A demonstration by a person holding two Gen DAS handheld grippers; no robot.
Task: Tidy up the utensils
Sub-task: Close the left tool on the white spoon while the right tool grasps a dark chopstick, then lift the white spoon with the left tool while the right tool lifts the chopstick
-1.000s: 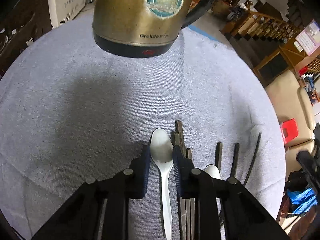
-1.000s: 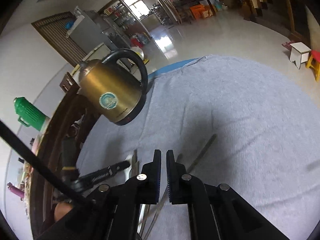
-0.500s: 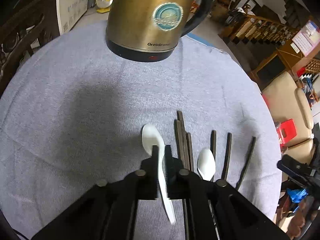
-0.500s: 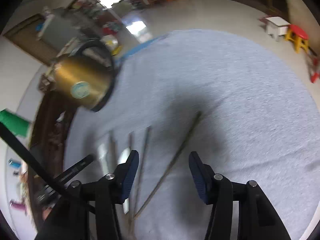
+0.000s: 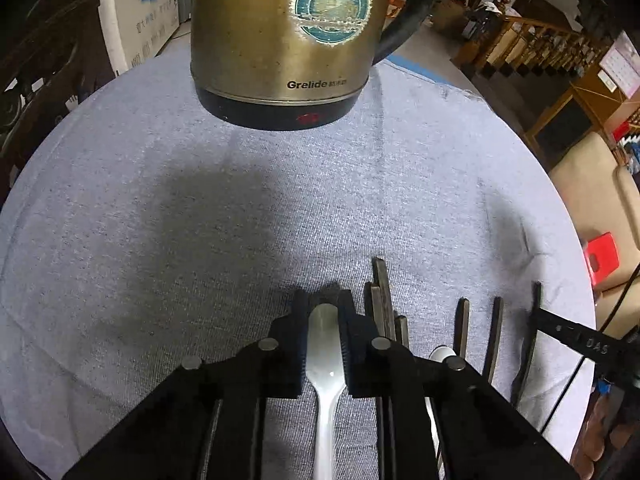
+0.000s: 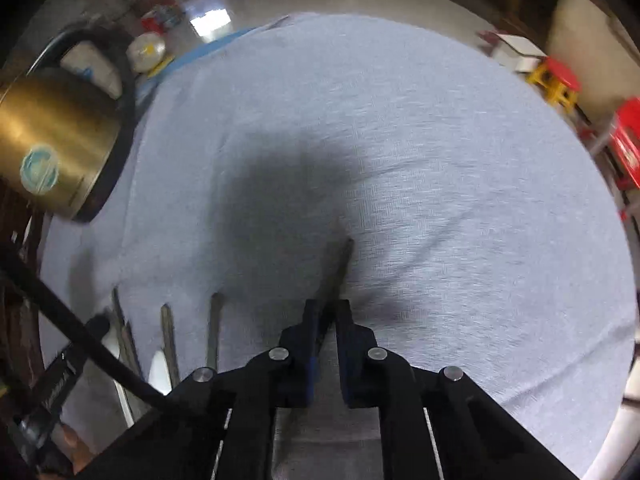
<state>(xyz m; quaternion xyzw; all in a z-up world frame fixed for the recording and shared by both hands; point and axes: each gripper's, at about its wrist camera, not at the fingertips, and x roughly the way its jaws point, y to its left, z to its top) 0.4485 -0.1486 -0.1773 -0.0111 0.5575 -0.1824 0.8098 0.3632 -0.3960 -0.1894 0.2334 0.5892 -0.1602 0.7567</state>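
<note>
A white plastic spoon (image 5: 326,344) lies on the grey cloth between the fingers of my left gripper (image 5: 325,300), whose jaws stand a little apart on either side of its bowl. Right of it lie a bundle of dark chopsticks (image 5: 382,300), a second white spoon (image 5: 440,354) and single chopsticks (image 5: 463,320). In the right wrist view my right gripper (image 6: 328,312) stands over a lone slanted chopstick (image 6: 342,260), jaws narrowly apart around its near end. The other chopsticks (image 6: 214,320) lie to its left.
A brass-coloured electric kettle (image 5: 288,36) stands at the far side of the round cloth-covered table (image 5: 160,200); it also shows in the right wrist view (image 6: 52,148). A cardboard box (image 5: 140,12), chairs and red stools (image 6: 560,76) are beyond the table edge.
My left gripper, shut on the spoon half a second ago, has opened and the spoon lies flat between its fingers. My right gripper has come down over the lone chopstick and narrowed its jaws.
</note>
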